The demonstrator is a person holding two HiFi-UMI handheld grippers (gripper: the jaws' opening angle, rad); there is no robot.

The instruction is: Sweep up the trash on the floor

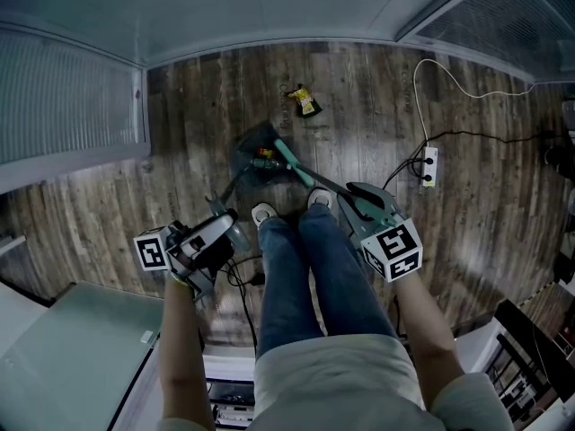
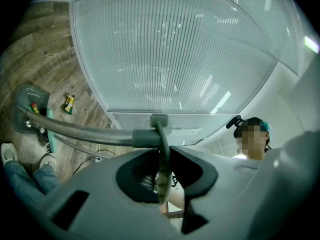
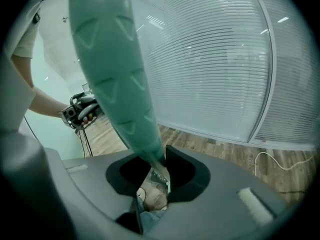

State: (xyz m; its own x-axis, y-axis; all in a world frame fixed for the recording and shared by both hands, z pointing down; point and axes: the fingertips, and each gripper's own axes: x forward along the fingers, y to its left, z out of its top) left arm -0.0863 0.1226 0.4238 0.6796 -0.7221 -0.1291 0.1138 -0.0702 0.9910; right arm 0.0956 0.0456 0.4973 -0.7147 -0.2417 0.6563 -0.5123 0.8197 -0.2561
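On the wood floor ahead of my feet stands a dark grey dustpan (image 1: 254, 153) with small bits of trash in it. The broom's teal head (image 1: 286, 157) rests at its mouth. Beyond them lies a yellow wrapper (image 1: 307, 103), on the floor. My left gripper (image 1: 218, 223) is shut on the top loop of the dustpan's long grey handle (image 2: 90, 132). My right gripper (image 1: 361, 201) is shut on the broom's teal grip (image 3: 115, 74). In the left gripper view the dustpan (image 2: 26, 107) and the wrapper (image 2: 69, 103) show far down at the left.
A power strip (image 1: 429, 166) with a white cable (image 1: 420, 88) and dark leads lies on the floor at the right. Ribbed glass partitions (image 1: 63, 106) close the left and far sides. A grey cabinet top (image 1: 72, 348) is at lower left. Another person (image 2: 252, 136) stands nearby.
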